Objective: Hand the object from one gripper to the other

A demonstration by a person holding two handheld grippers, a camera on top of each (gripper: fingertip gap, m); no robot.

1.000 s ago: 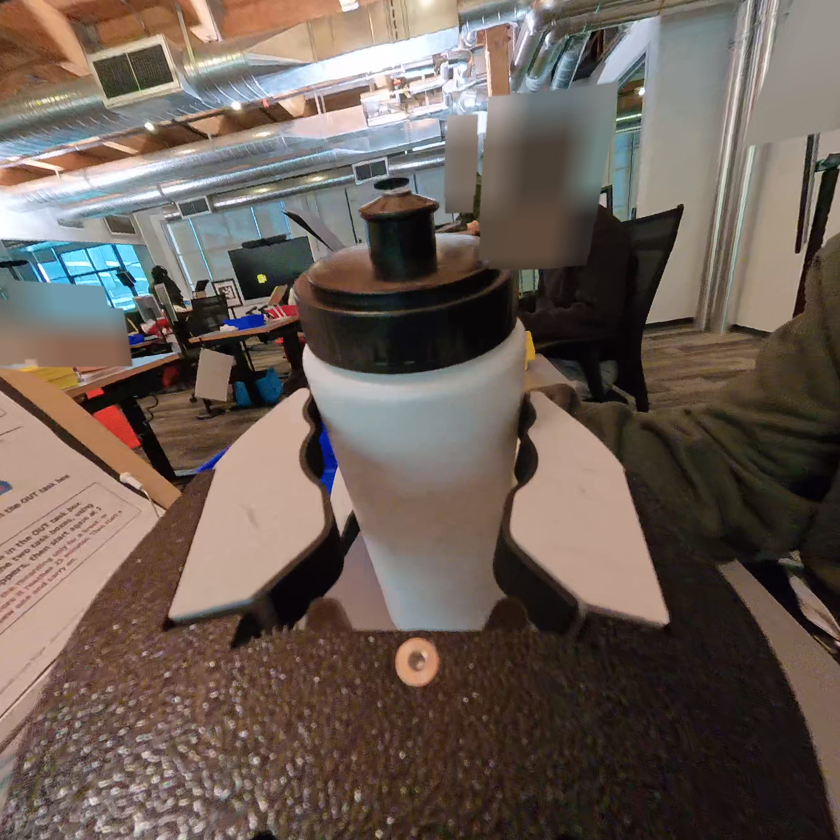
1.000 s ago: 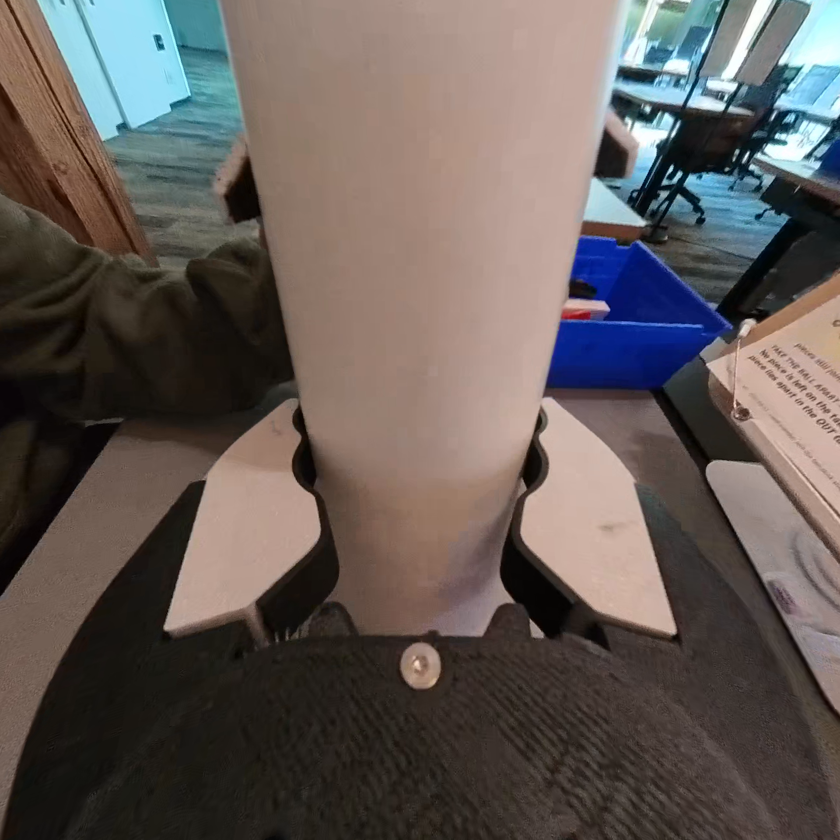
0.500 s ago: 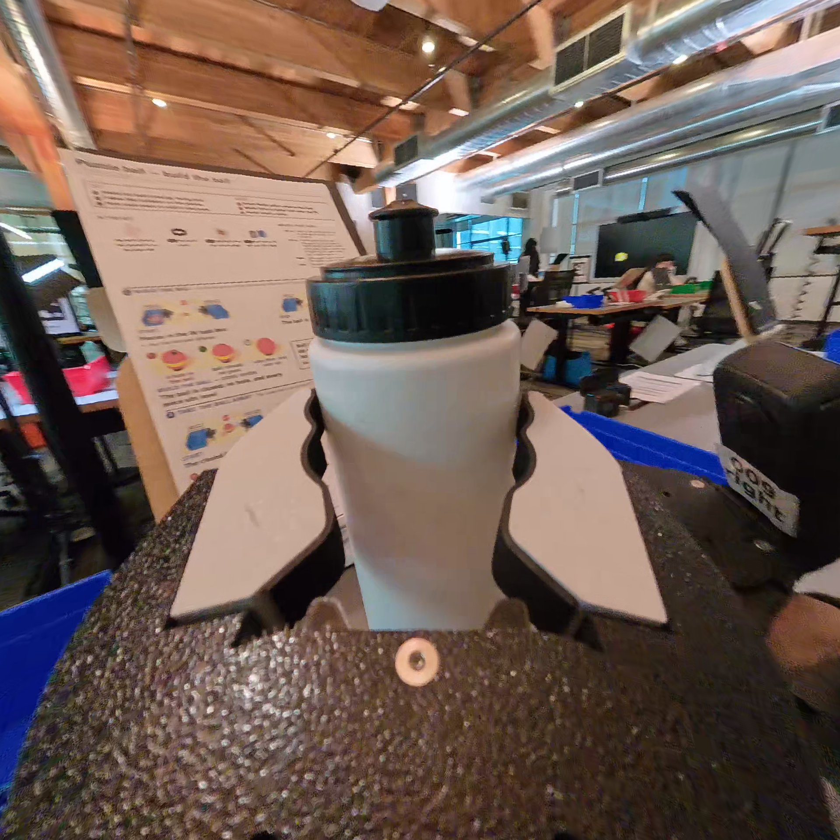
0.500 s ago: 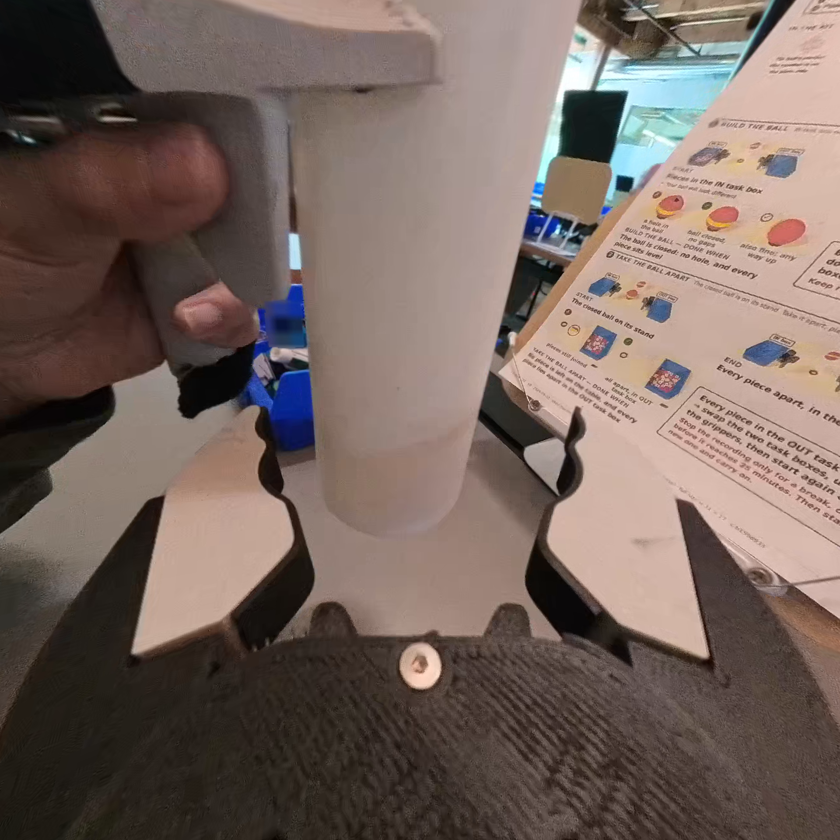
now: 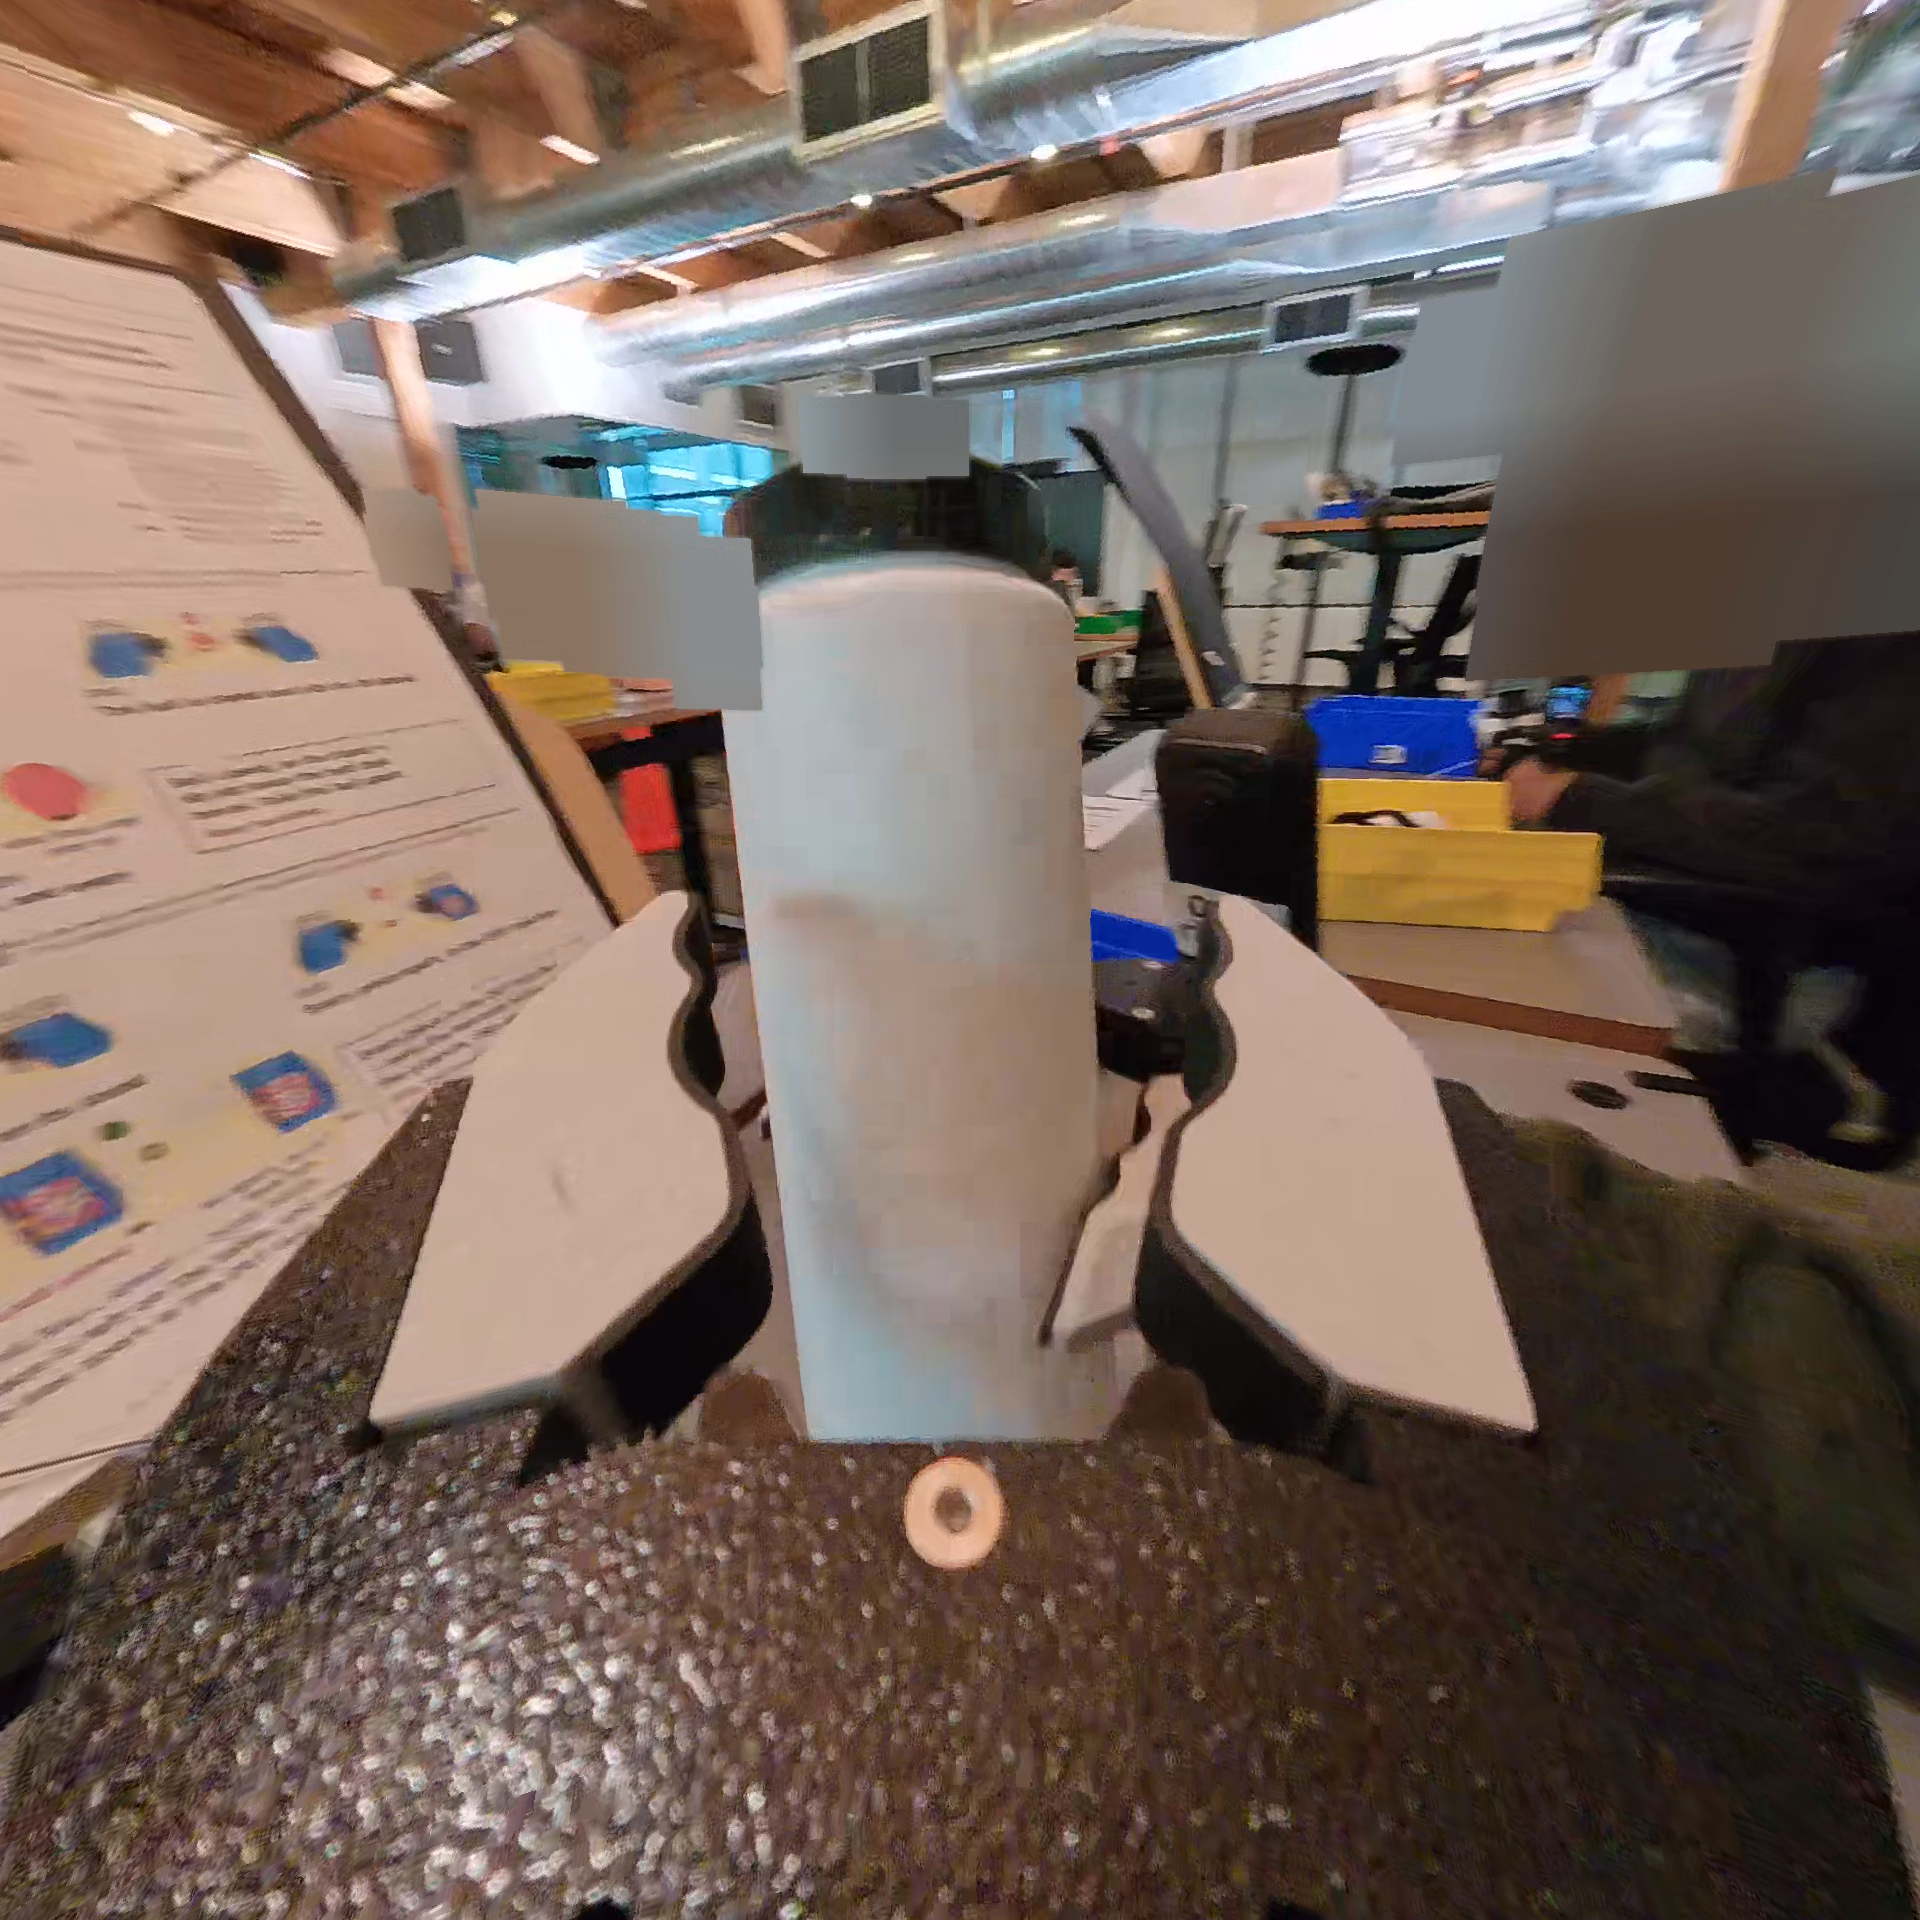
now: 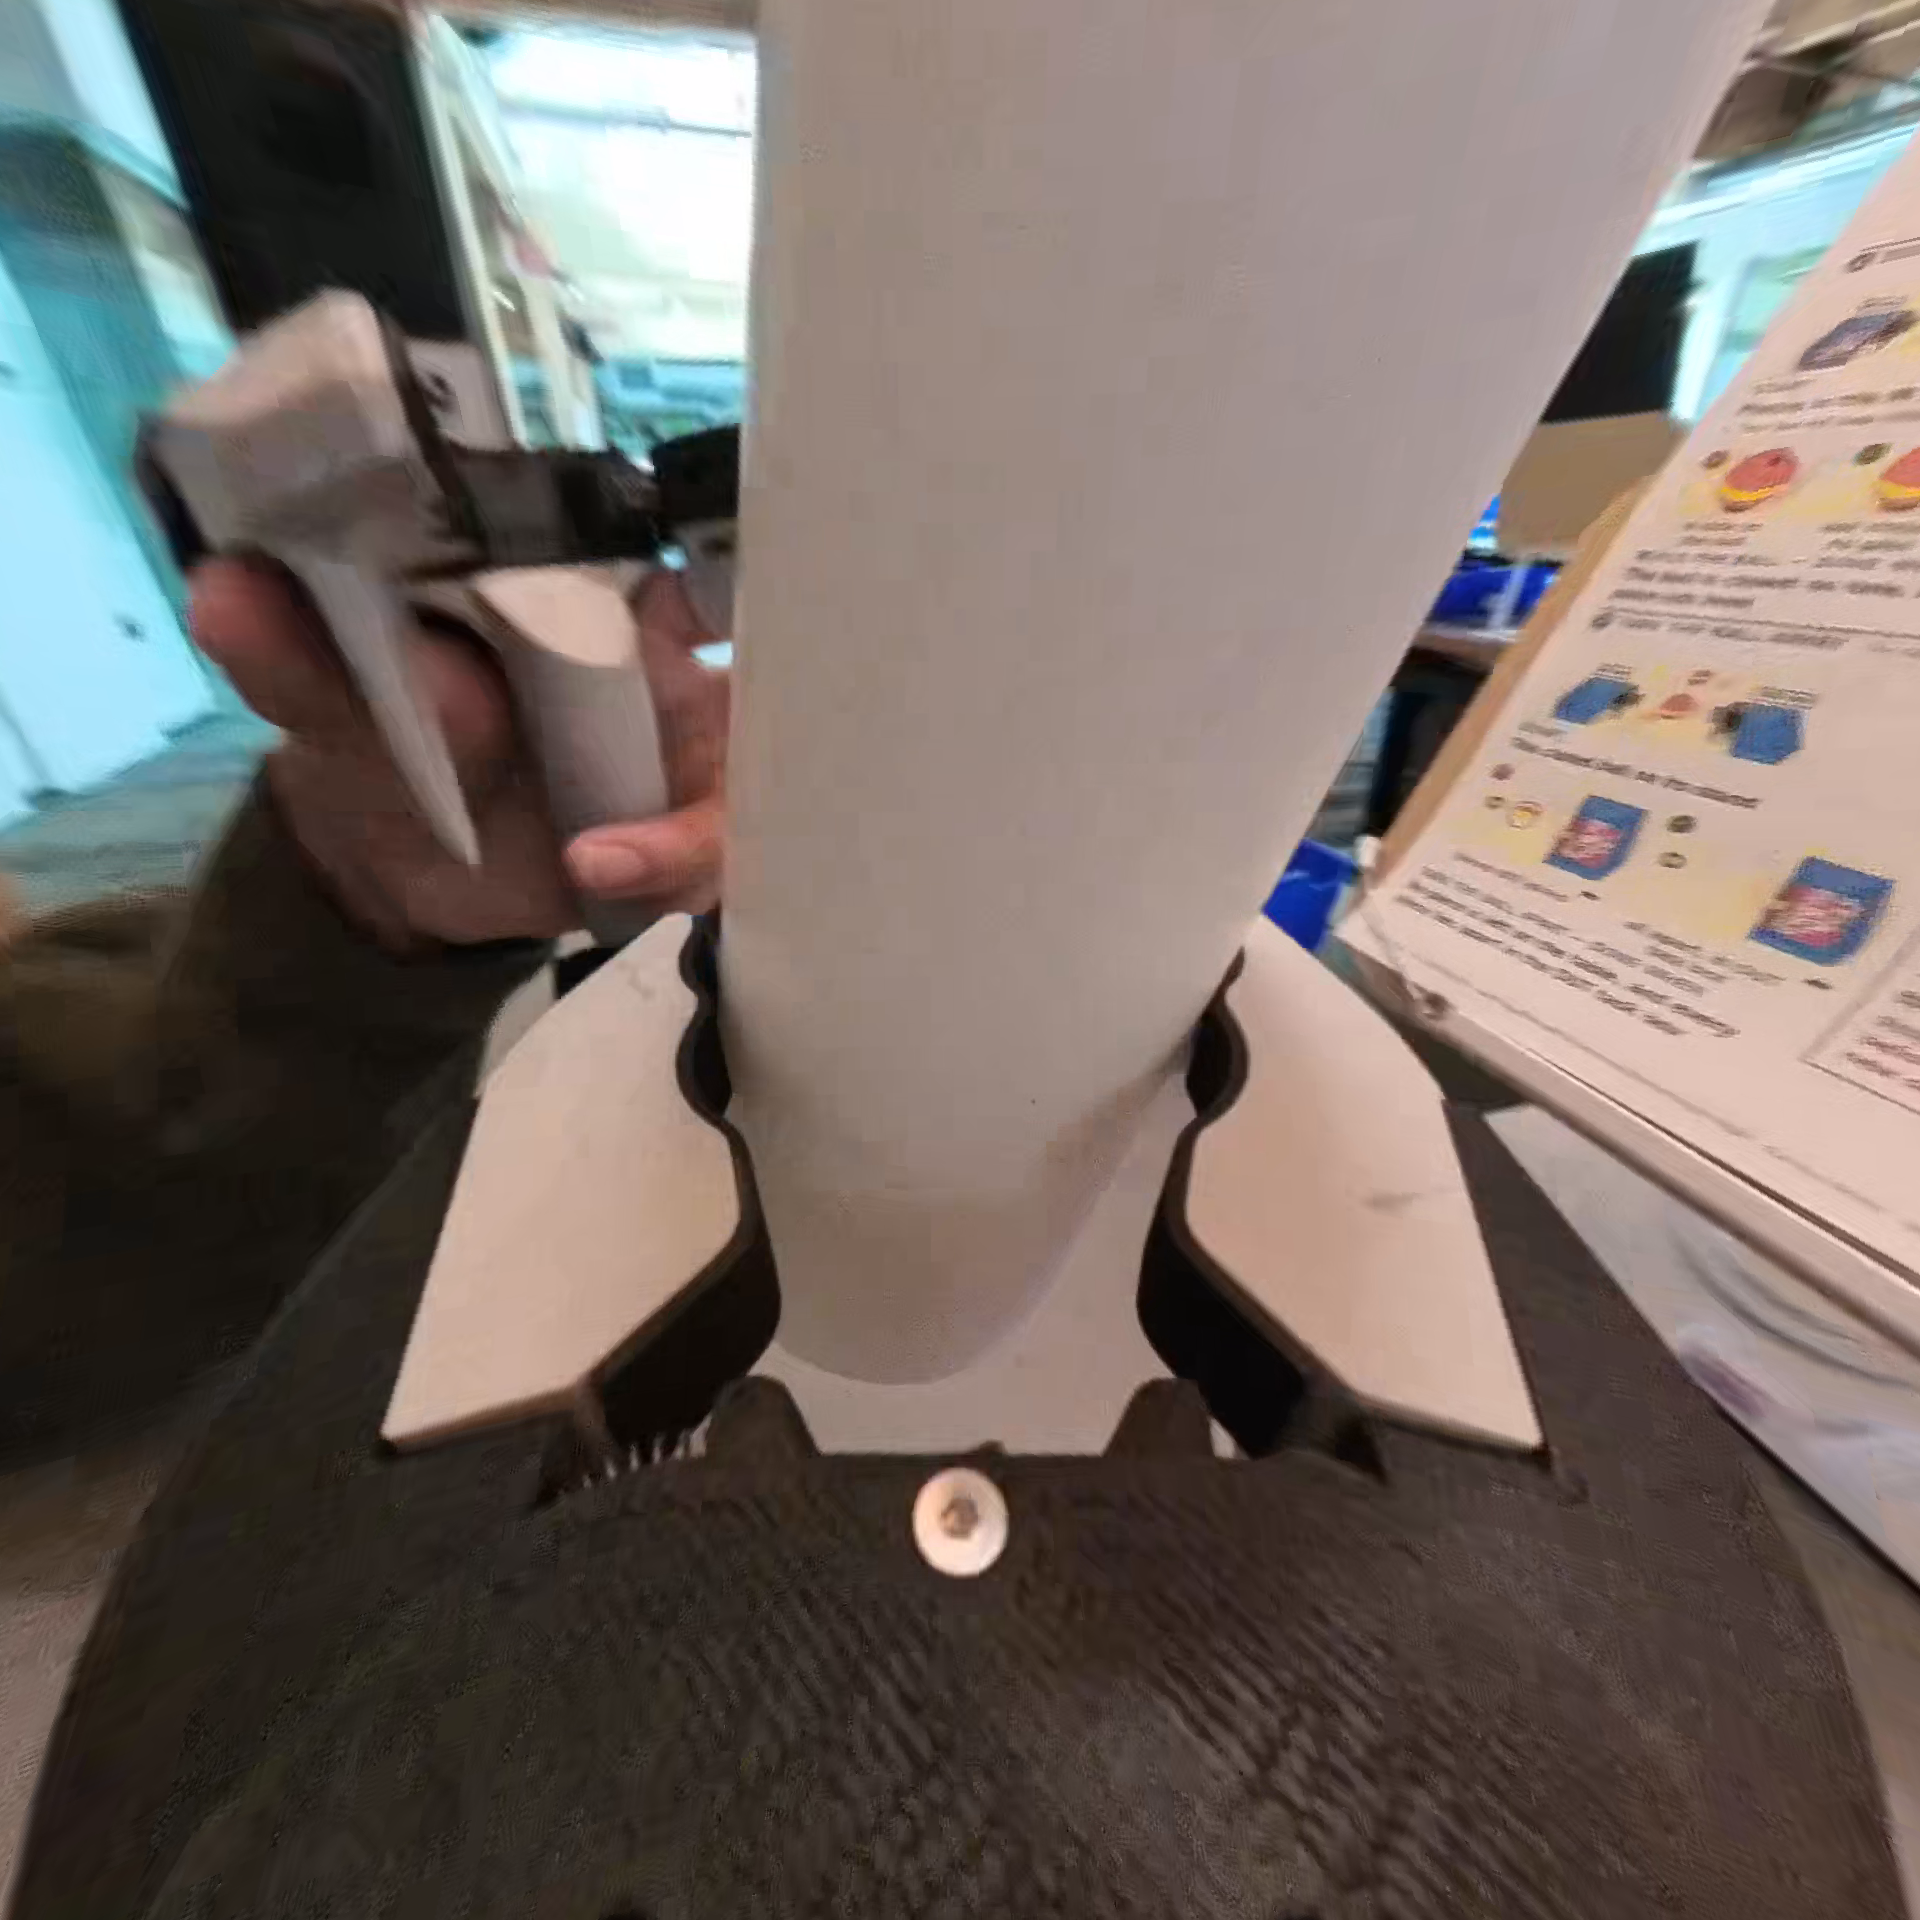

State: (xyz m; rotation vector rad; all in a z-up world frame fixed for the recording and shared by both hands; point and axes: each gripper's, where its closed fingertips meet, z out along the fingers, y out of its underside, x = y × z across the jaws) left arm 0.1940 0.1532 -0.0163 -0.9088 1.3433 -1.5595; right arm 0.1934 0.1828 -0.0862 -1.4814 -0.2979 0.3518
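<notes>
Since half a second ago the right gripper (image 6: 961,1049) has closed back in and now pinches the bottom end of the white bottle (image 6: 1091,623), while the left gripper (image 5: 951,1039) has let its fingers spread apart. The bottle stands upright between them, and with the blur it looks like there's a gap on both sides. The instruction sheet (image 5: 208,883) sits just to the left.

Exposed wooden beams (image 5: 312,62) and silver ducts (image 5: 1039,260) filled the frame's top. Bright windows (image 5: 665,478) glowed at centre; desks with yellow bins (image 5: 1455,862) stood at right.
</notes>
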